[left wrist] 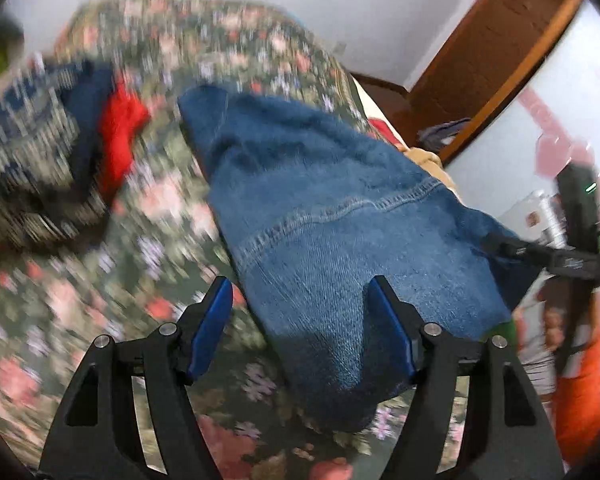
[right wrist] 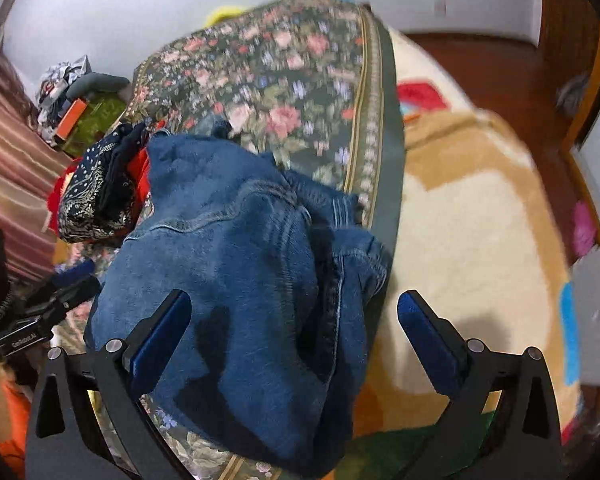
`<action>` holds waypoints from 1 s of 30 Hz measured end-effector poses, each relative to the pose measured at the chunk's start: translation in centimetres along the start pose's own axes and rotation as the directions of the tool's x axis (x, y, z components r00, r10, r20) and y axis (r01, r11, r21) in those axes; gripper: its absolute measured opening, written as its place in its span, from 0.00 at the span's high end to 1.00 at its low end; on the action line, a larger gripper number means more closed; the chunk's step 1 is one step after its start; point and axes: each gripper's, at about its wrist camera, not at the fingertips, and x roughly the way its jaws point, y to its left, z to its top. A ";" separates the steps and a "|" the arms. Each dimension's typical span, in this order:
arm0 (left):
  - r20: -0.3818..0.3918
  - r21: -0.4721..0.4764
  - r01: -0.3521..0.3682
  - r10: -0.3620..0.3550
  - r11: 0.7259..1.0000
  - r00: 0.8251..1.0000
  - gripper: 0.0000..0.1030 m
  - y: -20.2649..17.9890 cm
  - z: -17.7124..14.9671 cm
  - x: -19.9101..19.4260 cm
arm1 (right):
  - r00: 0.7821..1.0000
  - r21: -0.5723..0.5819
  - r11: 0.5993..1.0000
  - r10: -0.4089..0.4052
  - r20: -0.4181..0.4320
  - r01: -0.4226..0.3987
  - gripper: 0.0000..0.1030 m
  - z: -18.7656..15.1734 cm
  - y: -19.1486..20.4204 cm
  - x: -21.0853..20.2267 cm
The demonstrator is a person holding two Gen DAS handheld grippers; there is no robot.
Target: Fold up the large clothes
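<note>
The denim jeans (right wrist: 236, 248) lie in a loose, partly doubled heap on the floral bedspread (right wrist: 284, 92), with the seat and its curved yoke seam uppermost, and their right-hand side bunches at the bedspread's striped border. Lying on a soft, flat cover probably suits the folding, since the cloth can be dragged and laid over itself without sliding off.

The left gripper (left wrist: 300, 304) hangs over the near end of the jeans with its blue pads (left wrist: 212, 332) set wide apart; nothing is clamped between them, though the right pad looks to rest against the denim. The right gripper (right wrist: 296, 320) hovers likewise over the near edge, its fingers spread broadly with the folded denim lying between and beneath them, gripping nothing. Both seem poised to pick a fresh hold on the near edge, judging by how they straddle it.

Beyond the jeans on their left sits a pile of other clothes: a navy patterned garment (right wrist: 96, 192) with a red cloth (left wrist: 120, 136) tucked beside it, near the jeans but apparently not touching. That pile limits room for spreading the legs leftward. Right of the jeans, past the border, lies a cream and tan fleece blanket (right wrist: 472, 248). The left wrist view is blurred, so finer folds cannot be read there.
</note>
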 end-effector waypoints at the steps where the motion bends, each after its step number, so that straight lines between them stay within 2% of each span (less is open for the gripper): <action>1: -0.014 -0.034 0.041 -0.041 0.999 0.999 0.32 0.6 0.0 0.3 | 1.000 0.025 1.000 0.015 -0.023 -0.014 0.01 -0.2 -0.7 0.5; 2: -0.033 -0.076 0.083 -0.085 0.994 0.996 0.32 1.3 0.0 0.6 | 0.998 0.053 0.998 0.036 -0.048 -0.034 0.01 -0.4 -1.4 1.0; 5: -0.070 -0.181 0.175 -0.190 0.968 0.979 0.28 2.7 -0.1 1.7 | 0.979 0.153 0.975 0.175 -0.102 -0.158 0.00 -1.0 -3.5 2.3; 8: -0.109 -0.278 0.247 -0.286 0.928 0.952 0.22 3.7 -0.4 3.6 | 0.947 0.226 0.940 0.292 -0.138 -0.257 0.00 -1.3 -4.8 3.6; 10: -0.121 -0.316 0.261 -0.312 0.912 0.942 0.17 4.1 -0.5 4.5 | 0.923 0.259 0.917 0.349 -0.160 -0.302 0.00 -1.3 -5.2 4.4; 14: -0.126 -0.345 0.270 -0.330 0.899 0.936 0.11 4.0 -0.6 5.5 | 0.878 0.307 0.877 0.439 -0.193 -0.370 0.00 -1.0 -5.6 5.9; 18: -0.129 -0.390 0.281 -0.354 0.877 0.926 0.07 3.9 -0.7 6.6 | 0.843 0.341 0.848 0.491 -0.221 -0.405 0.00 -0.5 -5.5 7.1; 22: -0.122 -0.425 0.295 -0.377 0.856 0.918 0.06 3.7 -1.1 7.9 | 0.842 0.297 0.860 0.486 -0.233 -0.414 0.00 0.1 -4.6 7.6; 26: -0.117 -0.427 0.291 -0.372 0.856 0.921 0.06 3.2 -0.9 8.5 | 0.847 0.280 0.869 0.475 -0.240 -0.408 0.02 0.3 -3.6 7.9; 28: -0.117 -0.424 0.288 -0.367 0.859 0.923 0.08 2.9 -0.9 8.7 | 0.848 0.273 0.872 0.472 -0.241 -0.407 0.07 0.3 -3.7 7.6; 30: -0.115 -0.411 0.288 -0.363 0.865 0.925 0.16 2.6 -0.8 8.5 | 0.848 0.288 0.865 0.479 -0.229 -0.410 0.13 0.3 -3.7 7.4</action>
